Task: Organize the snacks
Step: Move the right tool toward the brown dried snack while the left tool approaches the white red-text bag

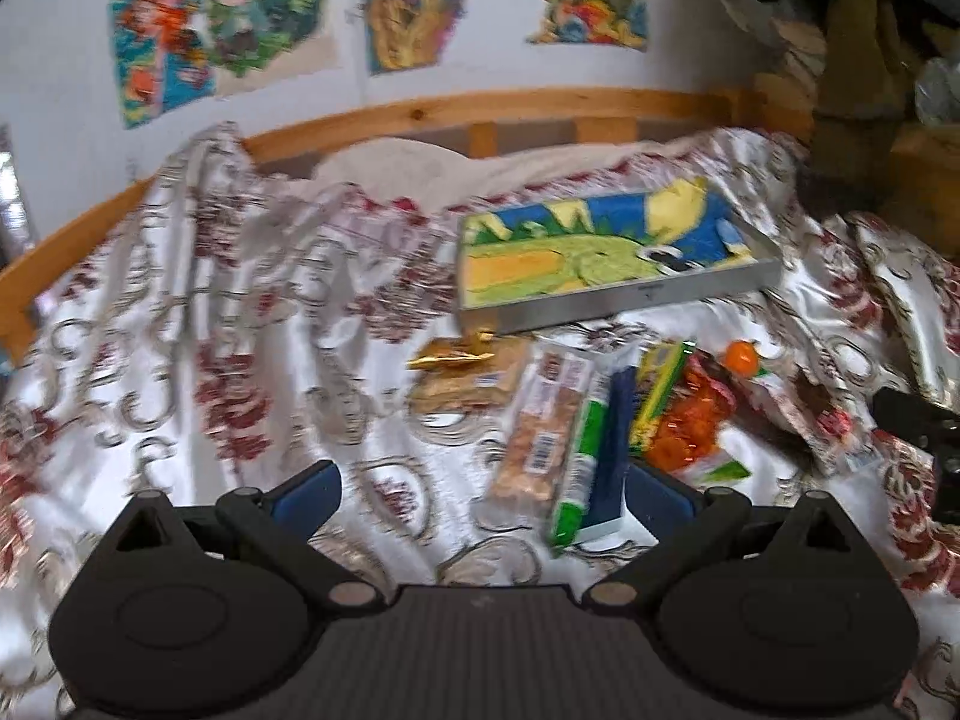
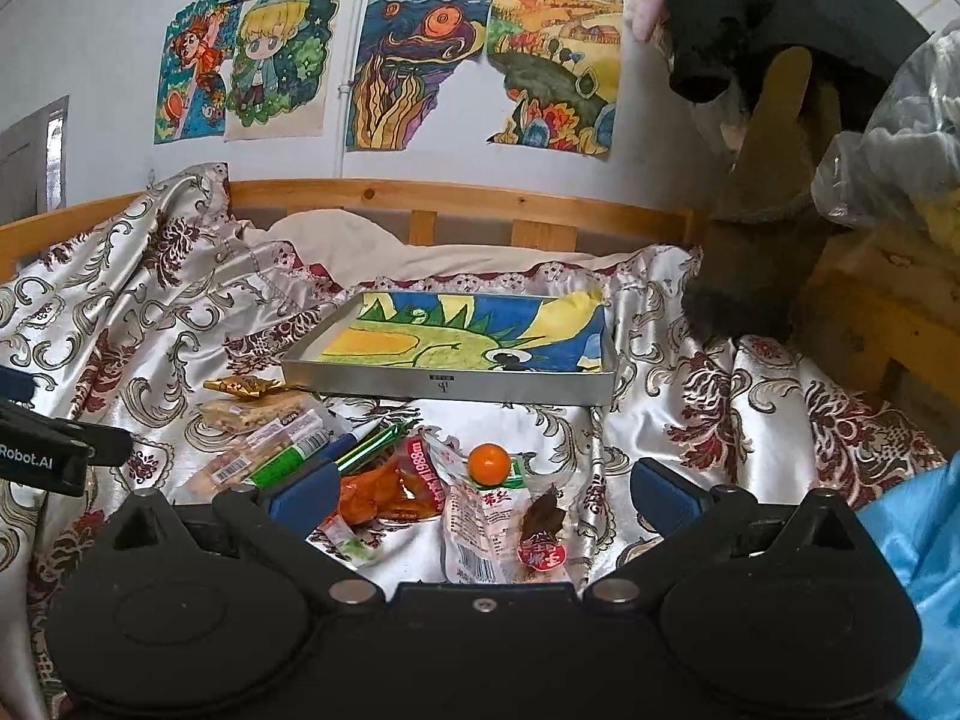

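Right wrist: right gripper (image 2: 480, 495) wide open, empty.

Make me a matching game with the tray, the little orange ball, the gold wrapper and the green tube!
Things:
1. metal tray
2. orange ball
3. gold wrapper
4. green tube

Clues:
A. lies beside a cracker pack
B. has a colourful drawing inside
C. sits on a white packet
D. by the tray's left front corner

Pairs: 1-B, 2-C, 3-D, 4-A
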The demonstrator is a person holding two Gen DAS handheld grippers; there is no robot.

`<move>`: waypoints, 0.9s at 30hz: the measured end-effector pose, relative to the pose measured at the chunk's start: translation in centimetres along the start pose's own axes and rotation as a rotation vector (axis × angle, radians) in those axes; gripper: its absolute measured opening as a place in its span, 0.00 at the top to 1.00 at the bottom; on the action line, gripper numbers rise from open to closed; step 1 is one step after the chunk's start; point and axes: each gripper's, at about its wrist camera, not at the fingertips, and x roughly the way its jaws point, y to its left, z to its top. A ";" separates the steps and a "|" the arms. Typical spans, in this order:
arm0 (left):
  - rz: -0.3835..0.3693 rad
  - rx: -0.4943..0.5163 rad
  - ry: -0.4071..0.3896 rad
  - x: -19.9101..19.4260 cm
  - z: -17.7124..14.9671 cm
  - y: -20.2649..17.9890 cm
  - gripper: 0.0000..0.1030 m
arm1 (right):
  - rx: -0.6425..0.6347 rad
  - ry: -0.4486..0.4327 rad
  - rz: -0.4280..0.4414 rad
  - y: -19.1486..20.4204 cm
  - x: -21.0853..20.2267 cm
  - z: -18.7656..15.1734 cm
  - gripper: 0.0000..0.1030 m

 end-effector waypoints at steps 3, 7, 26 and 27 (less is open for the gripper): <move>-0.072 -0.021 0.027 1.3 0.8 0.3 0.00 | 0.008 0.017 0.042 -0.6 1.0 0.0 0.01; -0.110 -0.011 -0.003 2.6 1.2 0.1 0.00 | 0.020 0.038 0.042 -1.4 2.3 0.1 0.00; -0.288 0.212 -0.074 6.3 0.6 -5.5 0.00 | -0.030 0.210 0.017 -5.9 10.2 -0.3 0.01; -0.327 0.205 -0.076 6.2 0.7 -5.6 0.00 | -0.033 0.208 0.017 -5.9 10.4 -0.3 0.01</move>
